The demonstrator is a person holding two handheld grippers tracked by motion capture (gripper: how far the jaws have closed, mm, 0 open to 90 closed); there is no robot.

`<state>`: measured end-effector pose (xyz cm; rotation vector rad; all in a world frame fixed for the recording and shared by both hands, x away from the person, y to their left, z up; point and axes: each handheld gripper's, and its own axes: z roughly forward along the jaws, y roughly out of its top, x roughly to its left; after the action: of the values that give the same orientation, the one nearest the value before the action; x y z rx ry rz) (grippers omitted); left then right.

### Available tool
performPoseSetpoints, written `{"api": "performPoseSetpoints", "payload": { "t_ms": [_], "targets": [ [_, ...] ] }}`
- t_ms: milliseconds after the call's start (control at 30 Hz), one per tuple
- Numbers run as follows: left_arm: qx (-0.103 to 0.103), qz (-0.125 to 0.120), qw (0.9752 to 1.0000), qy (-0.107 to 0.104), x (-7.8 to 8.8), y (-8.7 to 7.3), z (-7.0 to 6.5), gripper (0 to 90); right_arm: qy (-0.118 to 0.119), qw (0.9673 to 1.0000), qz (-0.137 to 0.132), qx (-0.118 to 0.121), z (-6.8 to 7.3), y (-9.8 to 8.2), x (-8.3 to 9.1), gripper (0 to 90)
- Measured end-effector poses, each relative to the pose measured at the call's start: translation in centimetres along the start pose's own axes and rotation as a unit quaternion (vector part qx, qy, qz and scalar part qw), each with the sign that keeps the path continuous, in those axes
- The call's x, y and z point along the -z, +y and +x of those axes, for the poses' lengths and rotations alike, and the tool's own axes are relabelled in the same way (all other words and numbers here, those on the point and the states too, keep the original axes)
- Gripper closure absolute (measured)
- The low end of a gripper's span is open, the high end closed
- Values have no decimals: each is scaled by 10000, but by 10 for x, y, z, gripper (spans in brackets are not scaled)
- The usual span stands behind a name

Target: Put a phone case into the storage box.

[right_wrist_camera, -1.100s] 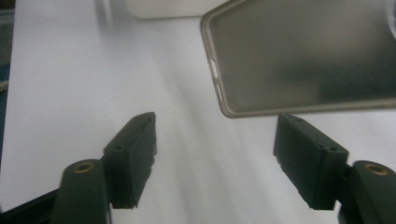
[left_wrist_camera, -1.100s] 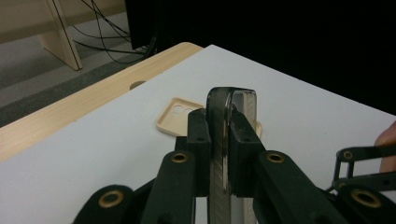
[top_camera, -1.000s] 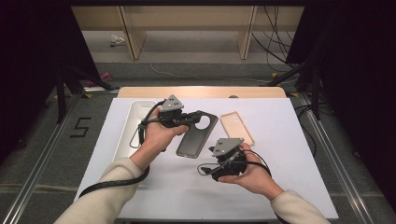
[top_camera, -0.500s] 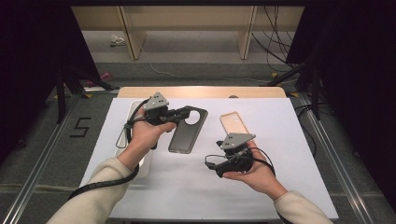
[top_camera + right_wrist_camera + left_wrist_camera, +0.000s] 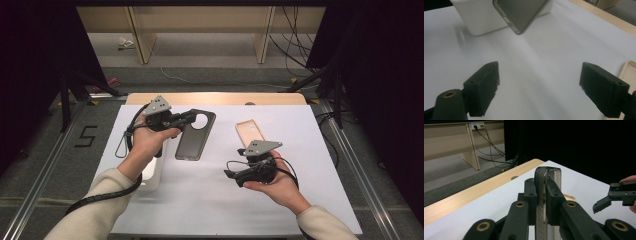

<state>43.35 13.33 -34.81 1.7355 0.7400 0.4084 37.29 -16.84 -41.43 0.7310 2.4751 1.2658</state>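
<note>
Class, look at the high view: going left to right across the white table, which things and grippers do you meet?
White tray → left gripper → dark phone case → right gripper → tan phone case.

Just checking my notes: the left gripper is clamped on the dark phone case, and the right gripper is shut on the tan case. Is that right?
Not quite. The left gripper is indeed clamped on the dark phone case, but the right gripper is open with nothing between its jaws, as the right gripper view shows. The tan case lies untouched on the table.
</note>
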Motion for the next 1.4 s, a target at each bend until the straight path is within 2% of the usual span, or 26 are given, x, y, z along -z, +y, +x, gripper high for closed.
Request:
{"api": "performPoseSetpoints", "payload": {
  "t_ms": [300, 333, 800, 1400],
  "targets": [
    [30, -143, 9999, 26, 7, 5, 6, 812, -82, 9996, -151, -203, -5, -3, 6, 173],
    [-17, -151, 9999, 50, 8, 6, 7, 812, -98, 9995, -157, -241, -6, -4, 7, 172],
    [52, -309, 9995, 91, 15, 6, 20, 811, -234, 9984, -283, -425, -12, -7, 14, 178],
    [44, -454, 9988, 172, 27, 13, 35, 811, -312, 9976, -339, -525, -15, -10, 17, 178]
  ]
}}
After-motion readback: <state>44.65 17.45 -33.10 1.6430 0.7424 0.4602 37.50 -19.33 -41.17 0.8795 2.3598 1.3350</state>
